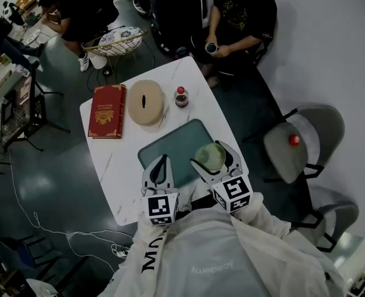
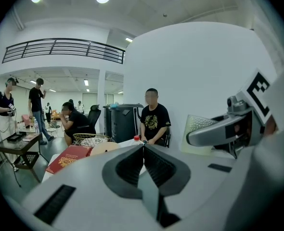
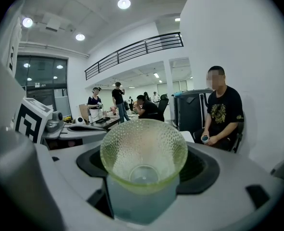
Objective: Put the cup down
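My right claw is parted just enough to clamp the pale green dimpled glass cup, its mouth facing back at me, over the right side of the grey-green mat. My left claw is closed tight on nothing, over the mat's near left part. I cannot tell whether the cup touches the mat. Beyond the mat, on the white table, lie a red gold-patterned book, a round tan disc and a small red-capped jar.
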`<state>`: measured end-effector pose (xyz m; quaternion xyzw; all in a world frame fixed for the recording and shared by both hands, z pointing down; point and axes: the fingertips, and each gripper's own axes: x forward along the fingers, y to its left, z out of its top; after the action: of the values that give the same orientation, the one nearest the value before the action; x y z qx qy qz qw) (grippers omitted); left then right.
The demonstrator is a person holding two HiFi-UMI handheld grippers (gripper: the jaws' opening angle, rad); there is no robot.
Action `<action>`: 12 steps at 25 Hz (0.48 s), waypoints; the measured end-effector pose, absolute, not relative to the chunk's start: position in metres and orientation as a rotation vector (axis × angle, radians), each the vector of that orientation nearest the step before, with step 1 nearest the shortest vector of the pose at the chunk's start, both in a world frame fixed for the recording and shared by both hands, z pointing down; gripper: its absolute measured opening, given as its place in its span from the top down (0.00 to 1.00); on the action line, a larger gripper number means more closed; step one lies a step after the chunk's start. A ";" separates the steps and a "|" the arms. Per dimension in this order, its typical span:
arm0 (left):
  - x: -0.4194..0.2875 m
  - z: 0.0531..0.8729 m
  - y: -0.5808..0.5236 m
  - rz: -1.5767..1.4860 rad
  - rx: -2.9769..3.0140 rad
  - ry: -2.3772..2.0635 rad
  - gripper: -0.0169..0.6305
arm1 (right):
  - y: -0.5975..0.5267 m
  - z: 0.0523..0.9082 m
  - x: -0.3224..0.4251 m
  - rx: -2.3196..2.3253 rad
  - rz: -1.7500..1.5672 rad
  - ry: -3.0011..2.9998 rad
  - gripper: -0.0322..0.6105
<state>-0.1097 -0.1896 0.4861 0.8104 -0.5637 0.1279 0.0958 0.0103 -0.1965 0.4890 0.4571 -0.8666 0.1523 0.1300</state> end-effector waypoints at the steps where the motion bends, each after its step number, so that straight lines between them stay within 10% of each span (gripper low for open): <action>1: -0.110 0.488 -0.192 0.386 2.392 -1.677 0.95 | -0.201 0.491 0.010 1.317 0.442 -2.520 0.34; 12: -0.120 0.503 -0.209 0.456 2.273 -1.755 0.95 | -0.241 0.521 0.003 1.190 0.433 -2.530 0.34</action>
<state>-0.1203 -0.2094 0.5027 0.7765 -0.5993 0.1558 0.1167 0.0034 -0.2410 0.5206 0.4154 -0.8834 0.1513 0.1554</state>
